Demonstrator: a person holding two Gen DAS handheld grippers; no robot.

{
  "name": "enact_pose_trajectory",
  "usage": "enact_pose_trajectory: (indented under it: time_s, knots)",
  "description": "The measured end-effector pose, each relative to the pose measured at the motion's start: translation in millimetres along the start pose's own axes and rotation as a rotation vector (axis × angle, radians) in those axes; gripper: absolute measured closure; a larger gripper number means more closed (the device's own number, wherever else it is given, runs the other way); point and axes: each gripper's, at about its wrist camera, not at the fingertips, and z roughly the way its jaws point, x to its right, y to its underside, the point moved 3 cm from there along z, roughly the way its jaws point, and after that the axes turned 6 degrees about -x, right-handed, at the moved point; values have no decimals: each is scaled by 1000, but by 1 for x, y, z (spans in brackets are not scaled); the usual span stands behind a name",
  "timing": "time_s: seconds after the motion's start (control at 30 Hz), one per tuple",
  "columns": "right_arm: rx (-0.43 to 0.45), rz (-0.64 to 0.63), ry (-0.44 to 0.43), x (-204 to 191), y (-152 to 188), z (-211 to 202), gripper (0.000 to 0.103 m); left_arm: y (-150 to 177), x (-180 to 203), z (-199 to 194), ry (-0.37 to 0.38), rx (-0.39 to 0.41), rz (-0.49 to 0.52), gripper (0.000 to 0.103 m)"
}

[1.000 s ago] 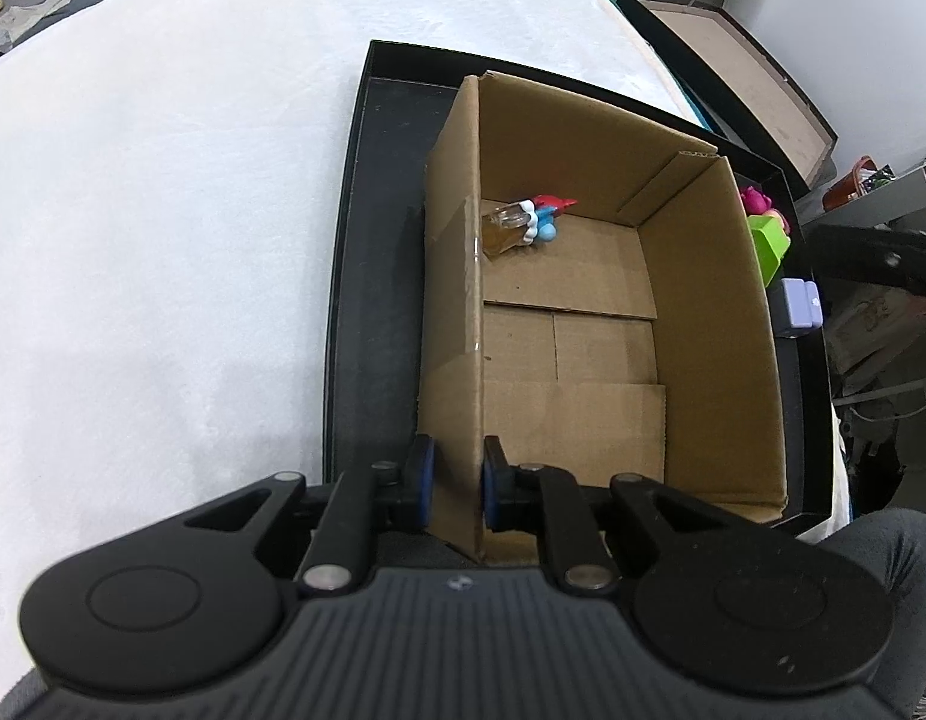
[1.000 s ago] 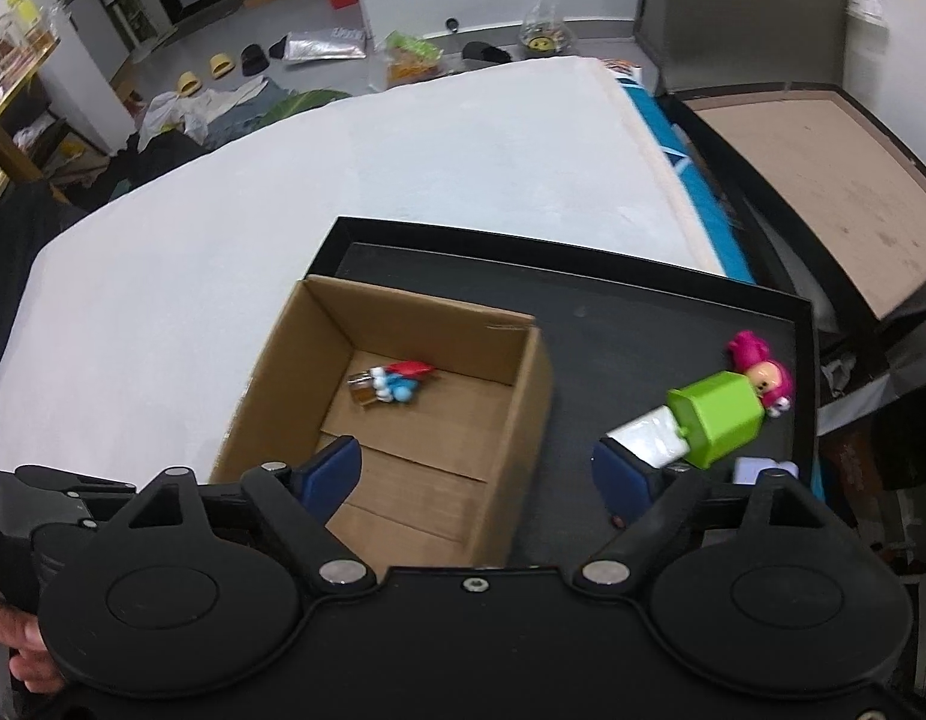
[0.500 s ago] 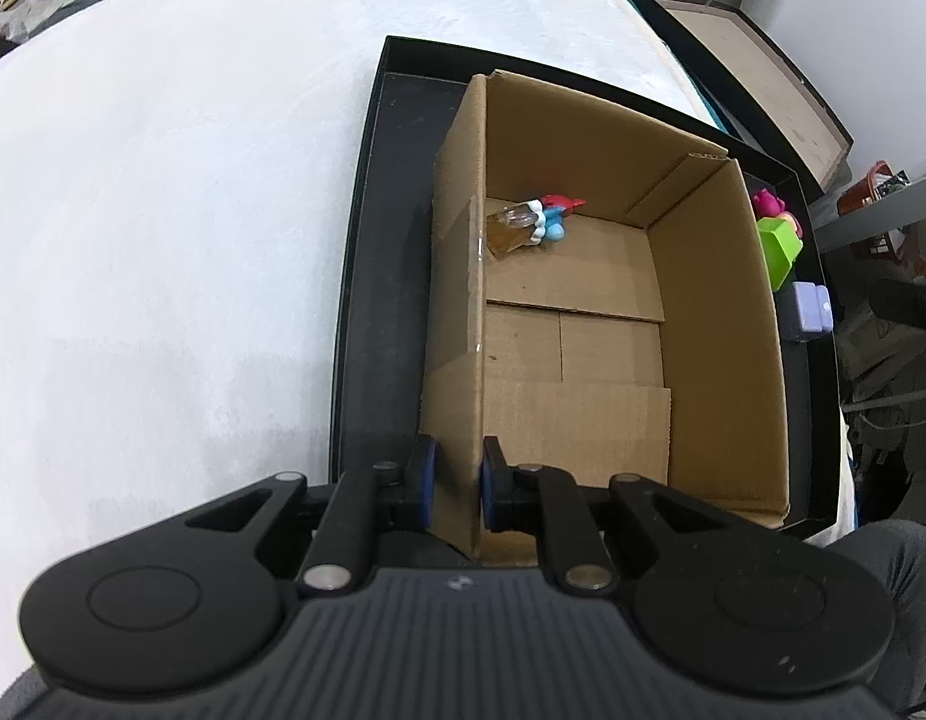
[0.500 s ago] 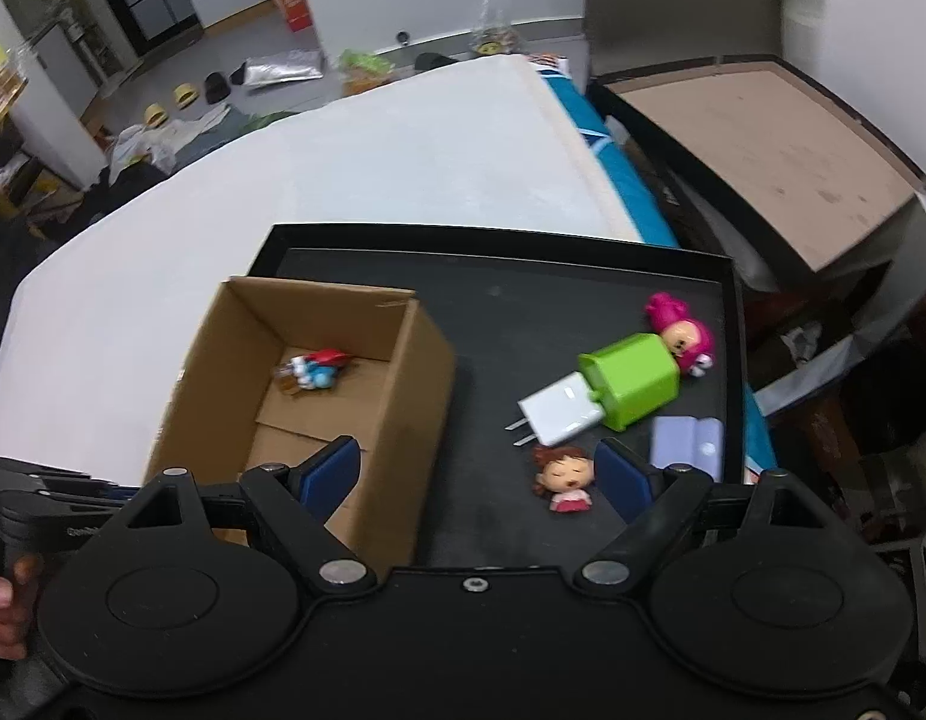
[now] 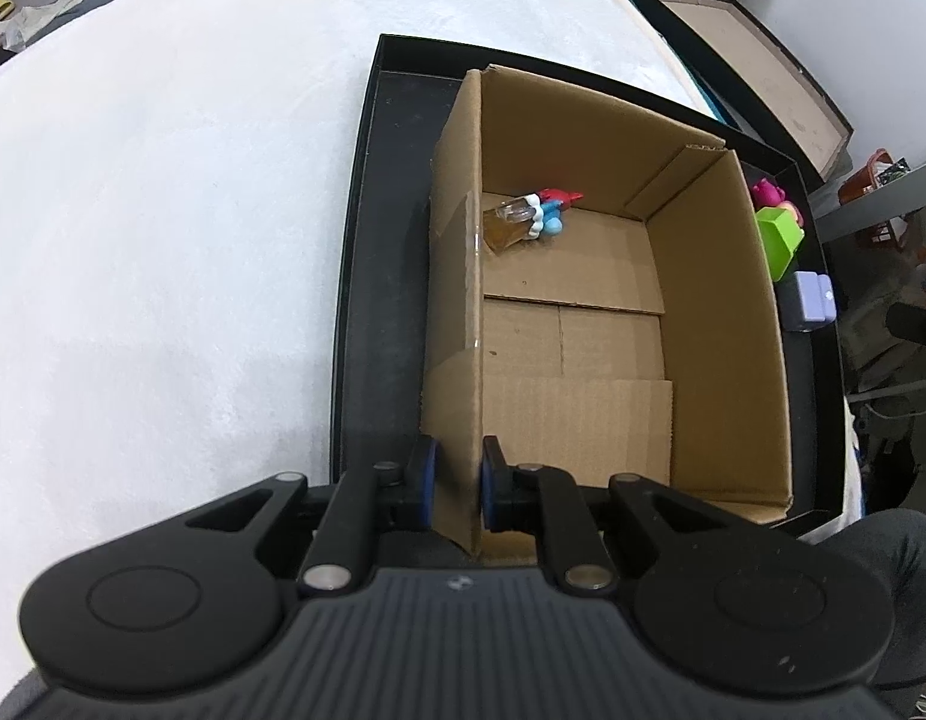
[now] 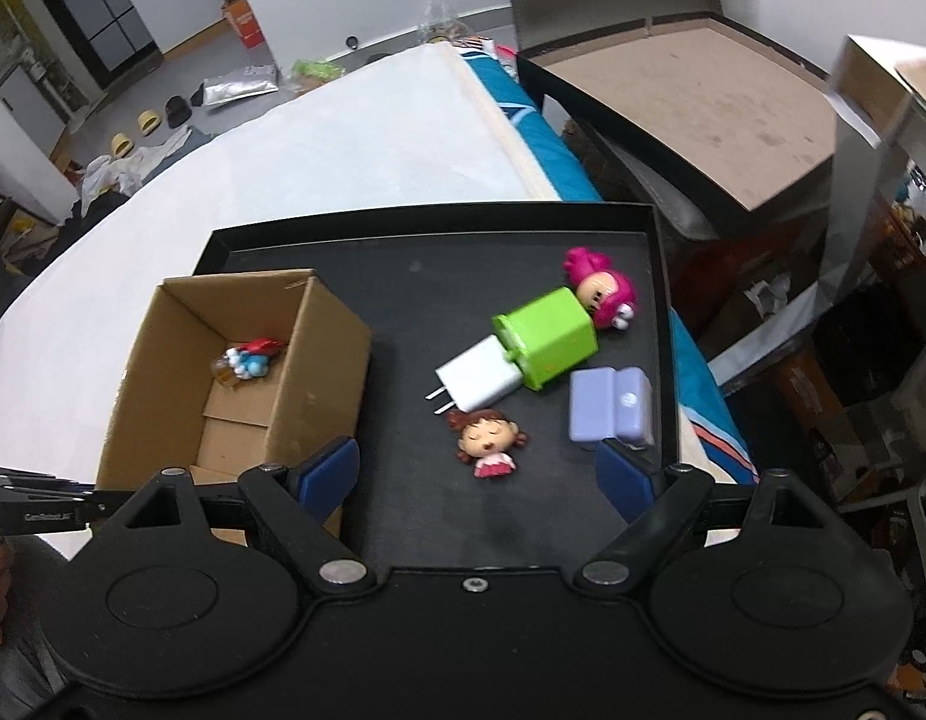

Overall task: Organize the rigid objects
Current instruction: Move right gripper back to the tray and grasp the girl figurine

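An open cardboard box (image 5: 583,312) (image 6: 319,372) stands on a black tray (image 5: 379,276) (image 6: 523,258). My left gripper (image 5: 454,483) is shut on the box's near left wall. A small red-and-blue toy (image 5: 538,216) (image 6: 250,357) lies in the box's far corner. My right gripper (image 6: 478,474) is open and empty above the tray. Ahead of it lie a brown-haired doll head (image 6: 490,435), a white plug charger (image 6: 478,375), a green cube (image 6: 547,336), a pink figure (image 6: 601,288) and a lilac charger (image 6: 610,411).
The tray sits on a white padded surface (image 5: 163,210) (image 6: 355,150). A larger dark tray with a brown floor (image 6: 703,90) lies beyond the right edge. Shoes and bags lie on the floor far back (image 6: 163,114). Clutter stands to the right (image 6: 871,276).
My right gripper has swung right, away from the box, so the loose items on the tray now lie ahead of it. My left gripper still holds the box wall.
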Motion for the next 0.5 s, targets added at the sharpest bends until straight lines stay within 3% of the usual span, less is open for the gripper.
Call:
enact_pose_trajectory:
  time_s: [0.33,0.5]
  knots:
    - [-21,87,-3,30,8,17,18,-1,0,1,-5,-4,-8,89]
    - [-51,153,-14,43,7,35,23,-1,0,2,-7,-5,-11,89]
